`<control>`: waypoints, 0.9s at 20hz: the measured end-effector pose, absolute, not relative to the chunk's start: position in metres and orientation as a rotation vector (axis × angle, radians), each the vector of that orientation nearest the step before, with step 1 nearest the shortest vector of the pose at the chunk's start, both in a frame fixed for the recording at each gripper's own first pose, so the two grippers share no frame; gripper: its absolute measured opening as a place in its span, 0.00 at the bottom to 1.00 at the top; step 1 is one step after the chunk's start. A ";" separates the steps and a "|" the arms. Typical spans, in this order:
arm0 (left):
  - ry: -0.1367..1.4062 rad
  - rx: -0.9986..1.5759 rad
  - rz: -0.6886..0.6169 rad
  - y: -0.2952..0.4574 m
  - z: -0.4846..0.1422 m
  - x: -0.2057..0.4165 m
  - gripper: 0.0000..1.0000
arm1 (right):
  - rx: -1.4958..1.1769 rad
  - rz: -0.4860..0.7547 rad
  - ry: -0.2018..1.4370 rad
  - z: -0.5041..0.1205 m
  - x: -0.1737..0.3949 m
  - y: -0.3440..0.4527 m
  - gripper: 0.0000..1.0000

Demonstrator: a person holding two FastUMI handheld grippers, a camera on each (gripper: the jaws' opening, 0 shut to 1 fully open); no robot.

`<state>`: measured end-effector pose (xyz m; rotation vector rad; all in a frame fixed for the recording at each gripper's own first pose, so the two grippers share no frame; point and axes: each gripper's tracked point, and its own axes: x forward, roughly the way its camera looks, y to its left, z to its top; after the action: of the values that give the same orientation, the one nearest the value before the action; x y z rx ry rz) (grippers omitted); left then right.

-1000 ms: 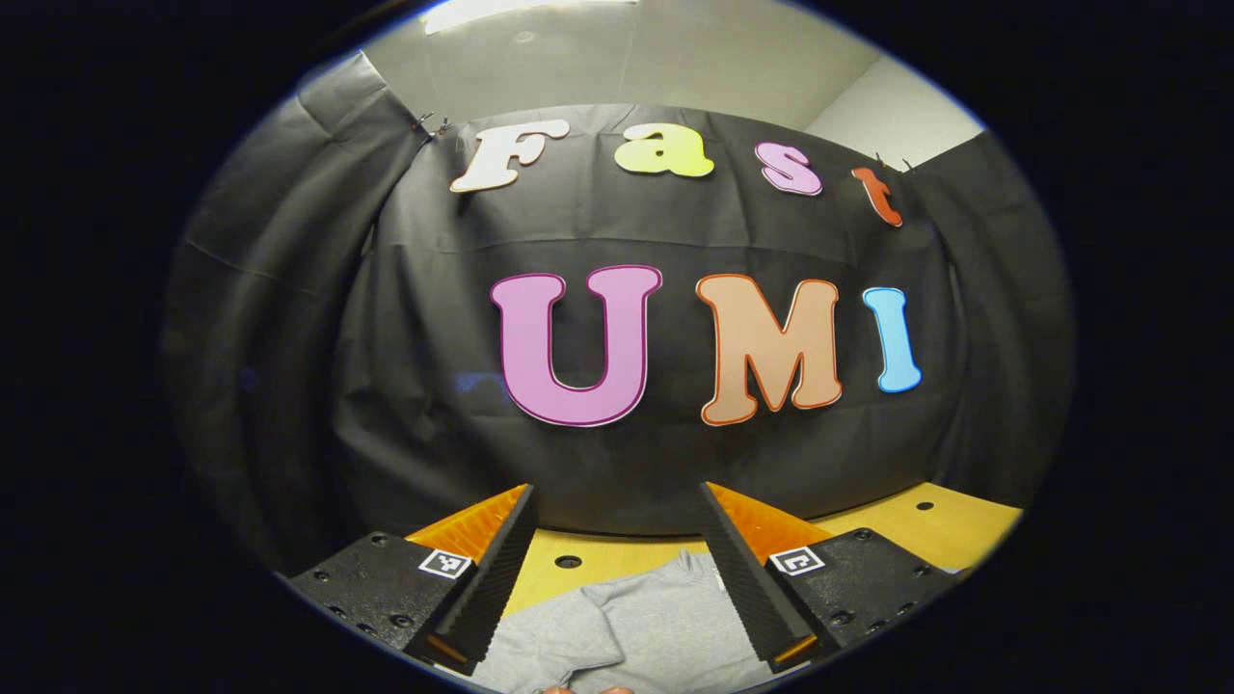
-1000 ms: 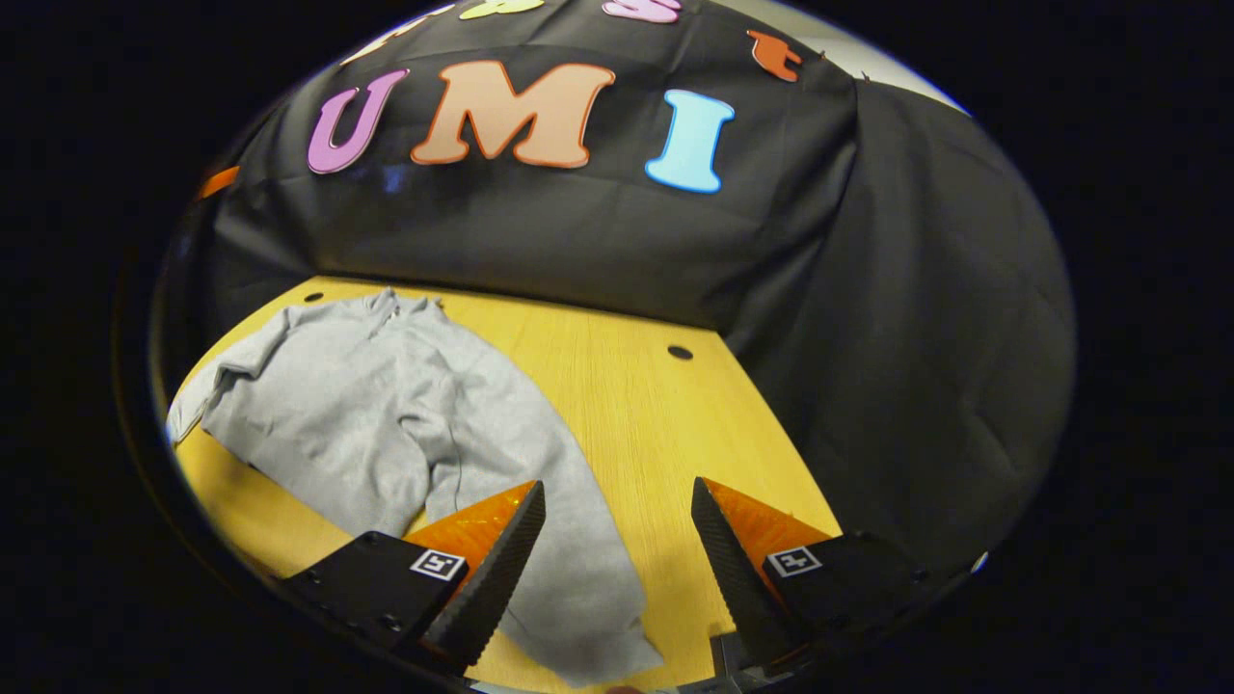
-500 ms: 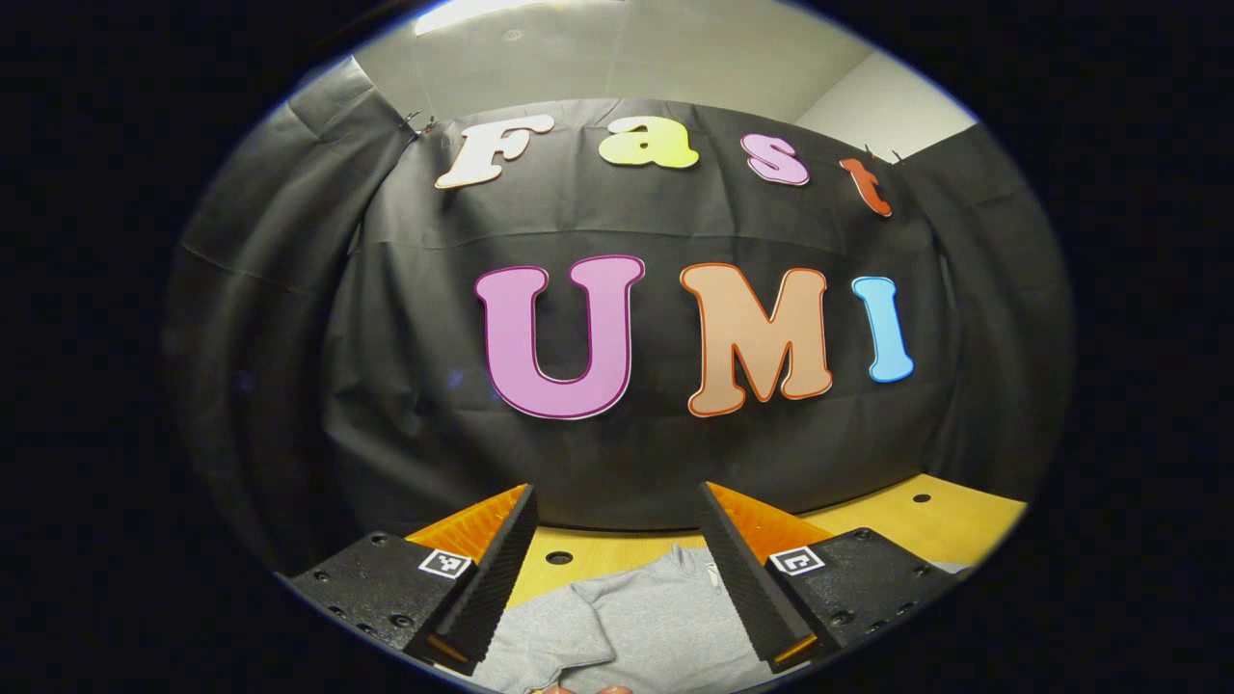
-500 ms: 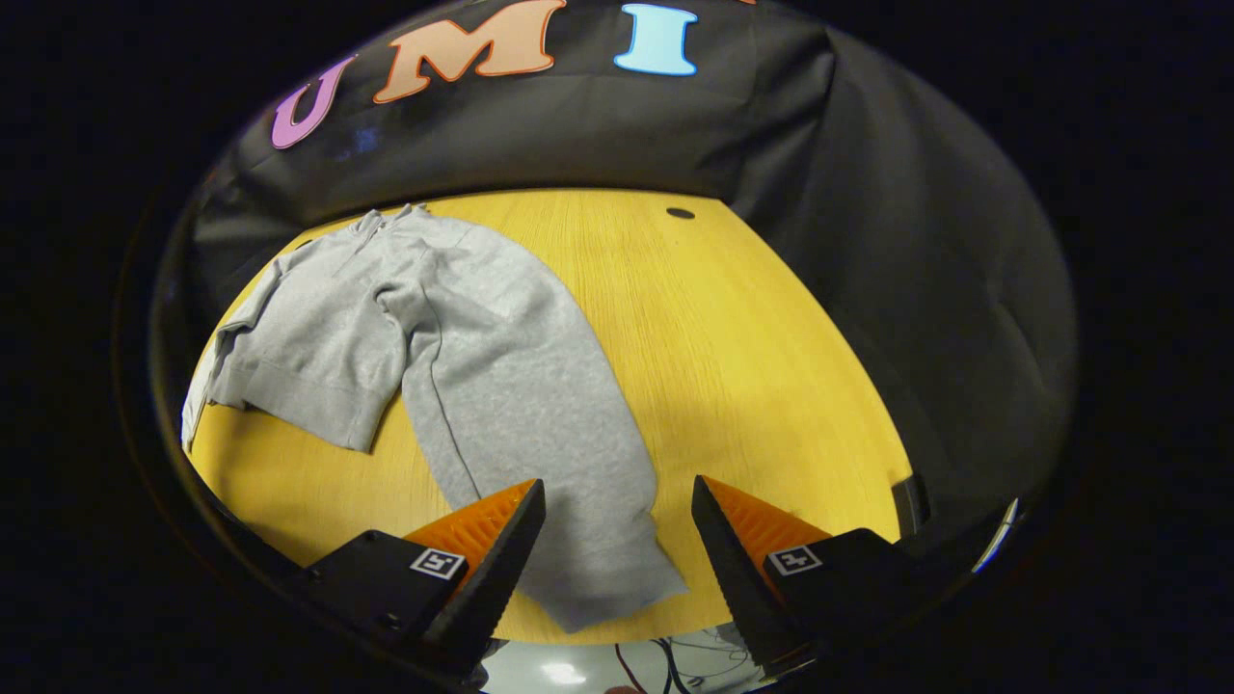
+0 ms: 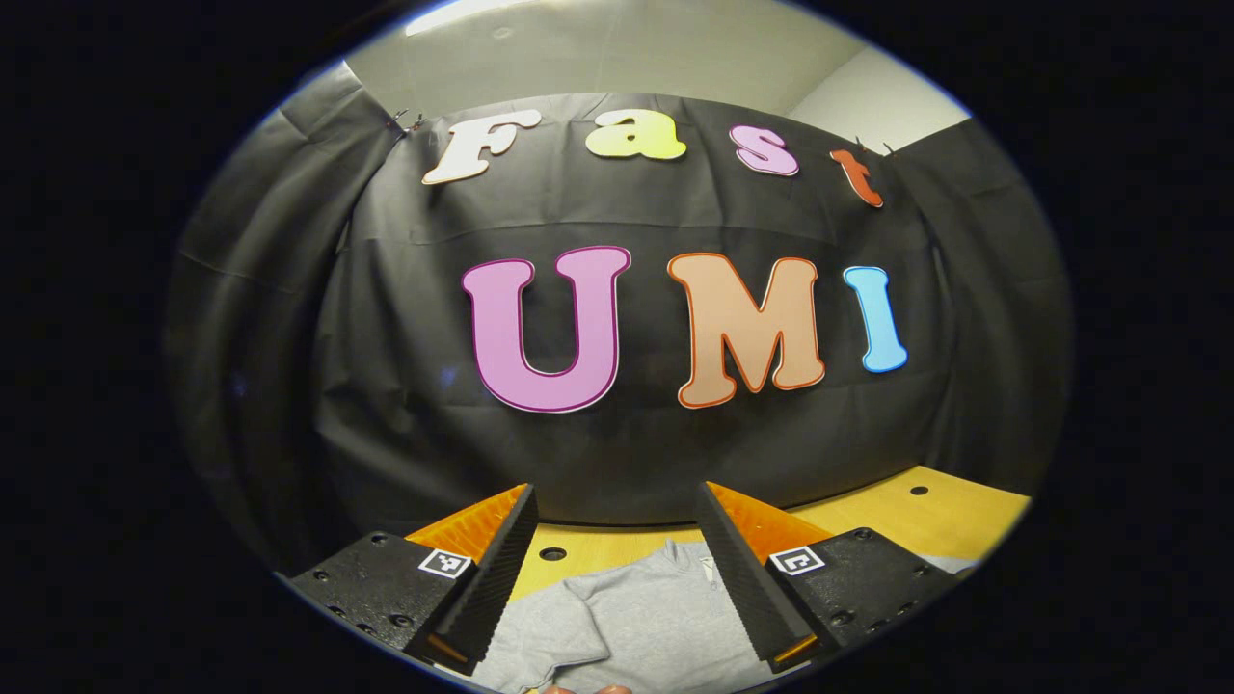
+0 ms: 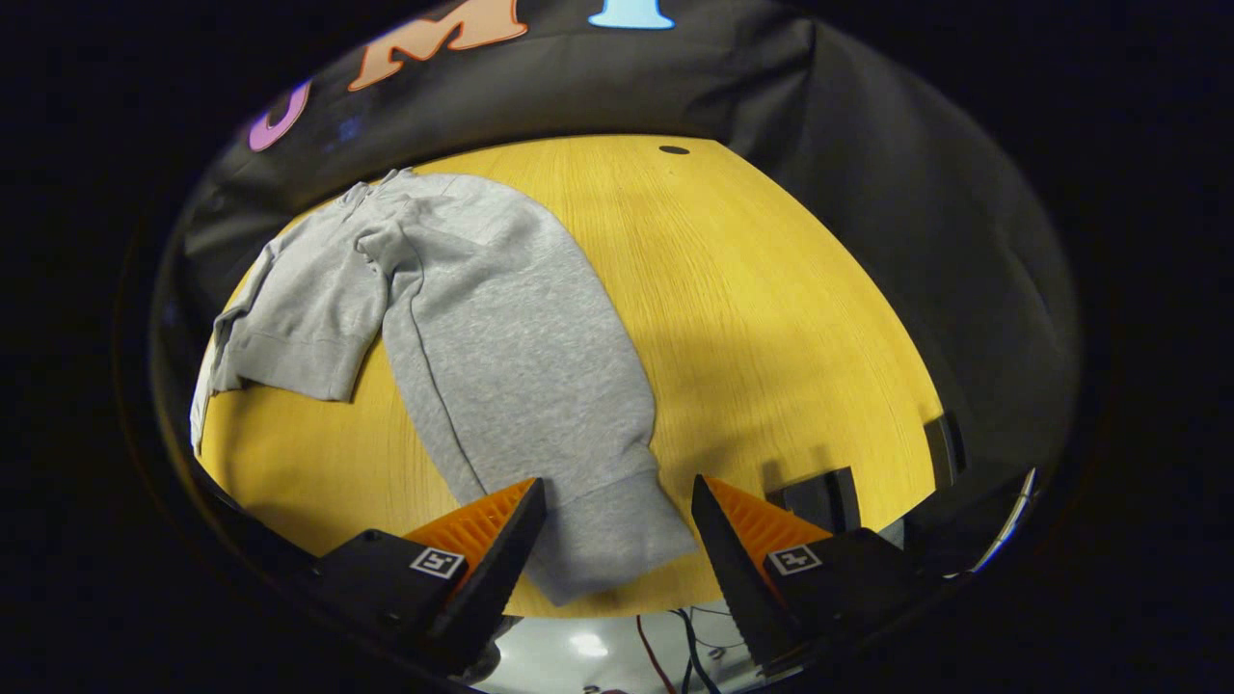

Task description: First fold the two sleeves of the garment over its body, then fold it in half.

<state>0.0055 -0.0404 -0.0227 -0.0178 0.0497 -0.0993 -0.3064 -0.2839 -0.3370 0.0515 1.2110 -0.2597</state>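
- On the yellow wooden desk, a grey sweatshirt lies flat, body toward the far-left side near the black cloth wall, one long sleeve running from the shoulder down to the near edge.
- The cuff of that sleeve sits right between the fingers of the right gripper, which hangs above it with its jaws wide apart and nothing in them. So the sleeve's long axis runs pretty much straight away from this gripper, tilting left toward the body.
- The other sleeve looks bunched on the left side of the shirt, its cuff pointing at the desk's left edge.
- The left gripper is spread wide too, holding nothing, aimed mostly at the wall; the shirt's collar area shows low between its fingers.
- My guess: the right one is nearer and lined up for the first sleeve fold, grab the cuff and carry it up-left over the body.
- Watch the near edge, the cuff lies just beside it. Loads of bare desk to the right; small dark blocks sit at the near-right edge, out of the fold's way.
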 end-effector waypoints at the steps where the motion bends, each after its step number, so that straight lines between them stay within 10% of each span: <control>1: 0.052 -0.016 -0.101 -0.041 -0.024 0.006 0.96 | 0.083 -0.261 1.222 -0.338 -0.306 -0.282 0.99; 3: 0.057 -0.008 -0.105 -0.043 -0.026 0.006 0.96 | 0.122 -0.277 1.240 -0.339 -0.309 -0.282 0.94; 7: 0.061 -0.007 -0.111 -0.045 -0.029 0.009 0.96 | 0.193 -0.320 1.284 -0.343 -0.303 -0.278 0.55; 8: 0.062 -0.006 -0.110 -0.045 -0.029 0.010 0.96 | 0.213 -0.321 1.290 -0.343 -0.303 -0.275 0.31; 10: 0.064 -0.003 -0.105 -0.043 -0.030 0.011 0.96 | 0.178 -0.321 1.274 -0.343 -0.300 -0.274 0.21; 18: 0.080 0.010 -0.083 -0.031 -0.035 0.010 0.96 | 0.138 -0.354 1.114 -0.315 -0.248 -0.262 0.16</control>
<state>0.0101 -0.0314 -0.0347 0.0097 0.0798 -0.0830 -0.2483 -0.2621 -0.3153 0.1380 1.1140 -0.3539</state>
